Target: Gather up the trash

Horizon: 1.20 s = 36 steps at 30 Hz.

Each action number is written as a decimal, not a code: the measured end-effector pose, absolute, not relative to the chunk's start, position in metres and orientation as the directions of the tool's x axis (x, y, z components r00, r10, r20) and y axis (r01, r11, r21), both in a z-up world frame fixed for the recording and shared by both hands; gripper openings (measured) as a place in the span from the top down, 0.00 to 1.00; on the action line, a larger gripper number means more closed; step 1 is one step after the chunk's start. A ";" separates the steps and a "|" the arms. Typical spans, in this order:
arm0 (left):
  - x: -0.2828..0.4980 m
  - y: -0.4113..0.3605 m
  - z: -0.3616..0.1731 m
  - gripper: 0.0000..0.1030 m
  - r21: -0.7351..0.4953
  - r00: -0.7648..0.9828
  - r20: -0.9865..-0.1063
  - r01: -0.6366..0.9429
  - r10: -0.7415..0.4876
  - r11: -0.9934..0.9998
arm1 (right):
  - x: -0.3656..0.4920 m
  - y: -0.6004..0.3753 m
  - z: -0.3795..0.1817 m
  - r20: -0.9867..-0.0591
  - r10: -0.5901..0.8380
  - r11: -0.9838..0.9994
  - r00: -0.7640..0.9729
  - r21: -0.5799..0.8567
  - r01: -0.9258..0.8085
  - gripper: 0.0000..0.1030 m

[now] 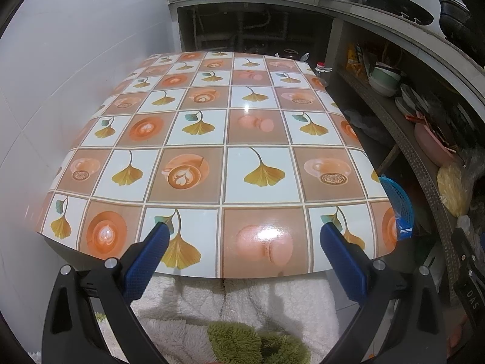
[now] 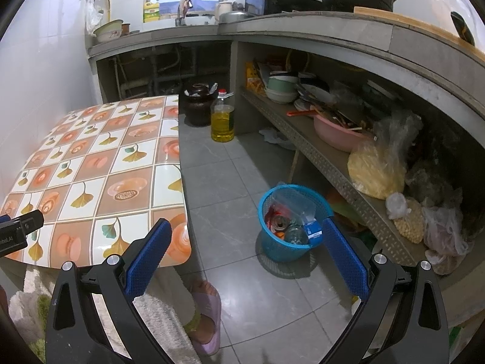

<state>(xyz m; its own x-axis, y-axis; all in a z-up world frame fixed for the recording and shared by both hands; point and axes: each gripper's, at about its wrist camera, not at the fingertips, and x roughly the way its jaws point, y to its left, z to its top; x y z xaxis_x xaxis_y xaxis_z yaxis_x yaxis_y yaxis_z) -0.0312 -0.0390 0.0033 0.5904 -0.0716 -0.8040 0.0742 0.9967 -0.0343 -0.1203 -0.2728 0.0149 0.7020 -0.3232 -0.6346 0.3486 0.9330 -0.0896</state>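
Observation:
A blue mesh trash basket stands on the grey floor, right of the table. Inside it lie a drinks can, a clear plastic bag, a small blue-and-white box and other scraps. My right gripper hangs open above the floor, just short of the basket, with nothing between its blue pads. My left gripper is open over the near edge of the patterned table, holding nothing. The basket's rim peeks out past the table's right edge in the left wrist view.
A bottle of yellow oil and a dark jar stand on the floor by the far table corner. A low shelf on the right is crowded with bowls, a pink basin and plastic bags. A person's slippered foot is below.

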 end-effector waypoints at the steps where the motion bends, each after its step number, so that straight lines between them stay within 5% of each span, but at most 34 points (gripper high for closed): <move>1: -0.031 -0.039 0.003 0.05 -0.034 0.590 -0.804 0.075 -0.072 0.997 | -0.121 -0.274 0.015 -0.633 -0.328 0.932 0.701 -0.096 0.350 0.08; 36: -0.031 -0.038 0.004 0.05 -0.037 0.589 -0.804 0.075 -0.074 0.996 | -0.120 -0.265 0.020 -0.623 -0.336 0.932 0.706 -0.112 0.345 0.08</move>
